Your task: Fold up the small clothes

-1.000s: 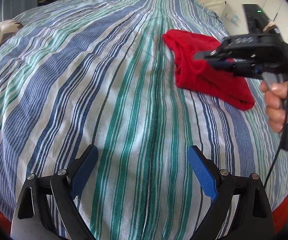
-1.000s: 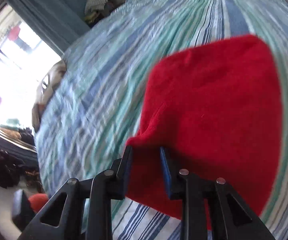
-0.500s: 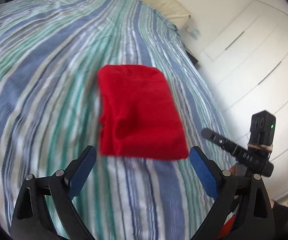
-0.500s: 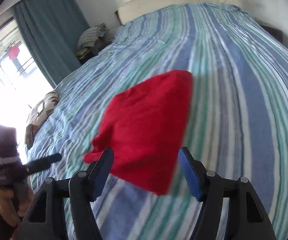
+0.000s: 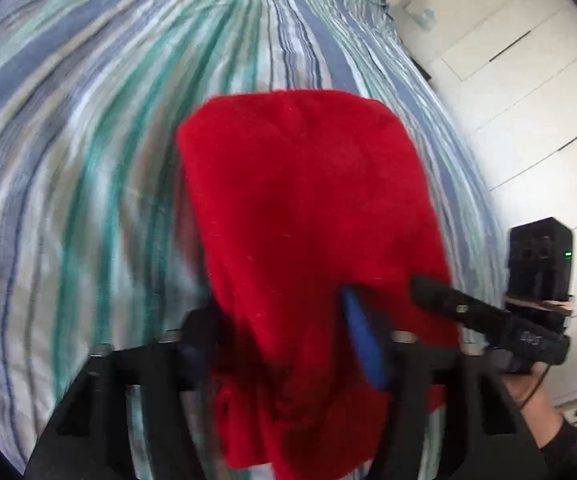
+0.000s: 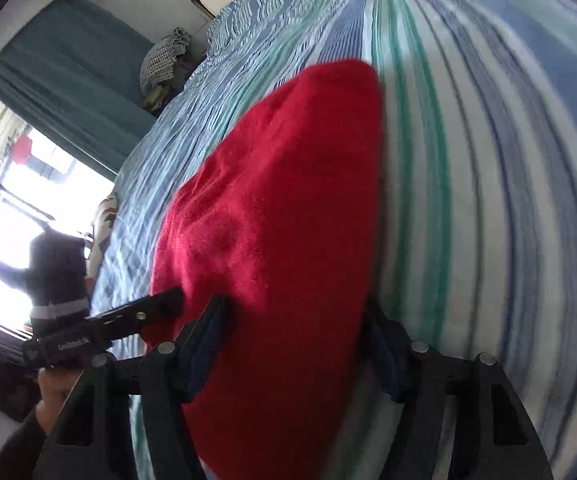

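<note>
A folded red cloth (image 5: 304,200) lies on the striped bedspread (image 5: 88,160). My left gripper (image 5: 276,312) is at the cloth's near end, and its jaws are closing with a bunch of red fabric pinched between them. The blue right pad (image 5: 364,344) presses into the cloth, while the left pad is hidden behind it. In the right wrist view the same cloth (image 6: 288,200) fills the gap of my right gripper (image 6: 296,304). Its jaws are closing and stand at the cloth's two sides without squeezing it. A finger (image 5: 448,304) of the right gripper reaches onto the cloth's right edge.
White wardrobe doors (image 5: 528,100) stand beyond the bed's right edge. A teal curtain (image 6: 68,80), a bright window (image 6: 8,200) and a heap of laundry (image 6: 164,60) are on the far side. A patterned pillow (image 6: 104,220) lies at the bed's edge. A hand (image 5: 528,392) holds the right gripper.
The right gripper let go of the cloth, opened and came back over its near end. The left gripper swung over from bare bedspread and closed down on the cloth.
</note>
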The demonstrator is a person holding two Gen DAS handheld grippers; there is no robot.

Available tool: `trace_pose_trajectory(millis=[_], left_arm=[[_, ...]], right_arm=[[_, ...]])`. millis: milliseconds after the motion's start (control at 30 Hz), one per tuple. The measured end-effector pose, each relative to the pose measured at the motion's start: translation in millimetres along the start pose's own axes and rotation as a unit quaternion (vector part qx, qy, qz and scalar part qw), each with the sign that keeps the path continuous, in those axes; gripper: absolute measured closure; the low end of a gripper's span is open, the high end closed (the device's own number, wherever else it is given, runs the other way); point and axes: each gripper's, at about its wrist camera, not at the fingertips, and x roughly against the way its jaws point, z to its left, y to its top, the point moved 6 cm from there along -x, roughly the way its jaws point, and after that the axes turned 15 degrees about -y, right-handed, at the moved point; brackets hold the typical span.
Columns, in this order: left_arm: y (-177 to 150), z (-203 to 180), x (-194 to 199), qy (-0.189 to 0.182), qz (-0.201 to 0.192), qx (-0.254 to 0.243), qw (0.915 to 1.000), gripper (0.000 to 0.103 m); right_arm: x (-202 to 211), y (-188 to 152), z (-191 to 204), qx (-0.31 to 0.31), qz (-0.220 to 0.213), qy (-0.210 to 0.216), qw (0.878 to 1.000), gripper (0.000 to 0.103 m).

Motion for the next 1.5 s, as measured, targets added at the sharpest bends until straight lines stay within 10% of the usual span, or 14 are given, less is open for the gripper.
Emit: trace_pose_trajectory(millis=[100,433,567,667,867,967,1500], left_arm=[[9.0,-5.8,2.5,0.012,-0.001,-0.005,0.9999,0.084],[46.6,-89.0,111.2,-0.012,-0.090,-0.106,0.9902,0.083],[40.5,-53.0,101.9,0.059,-0.071,-0.080,0.9925,0.052],[4.3,-17.2,97.7,0.161,-0.042,-0.075,0.9831,0.052],[-100.1,-56.2,149.9,0.255,-0.089,-0.168,0.9480,0.005],[-132.8,-89.1,164.9,0.312,-0.109,-0.176,0.9274,0.002],[-251.7,-180.4,208.6,0.338,-0.055,-0.123,0.9315,0.002]], right_arm=[[-1.8,4.9,11.8,-0.012,-0.020,-0.029,0.999,0.071],[112.0,53.4,102.2,0.049,-0.156,0.005,0.986,0.074],[81.5,46.4,104.3,0.045,-0.096,-0.027,0.994,0.053],[60.0,16.1,81.1,0.066,-0.056,-0.130,0.988,0.040],[113.8,-84.3,55.6,0.102,-0.074,-0.176,0.976,0.027],[150.0,-122.9,50.5,0.119,-0.080,-0.214,0.966,0.017],[293.1,-251.2,107.5,0.168,-0.104,-0.253,0.947,0.008]])
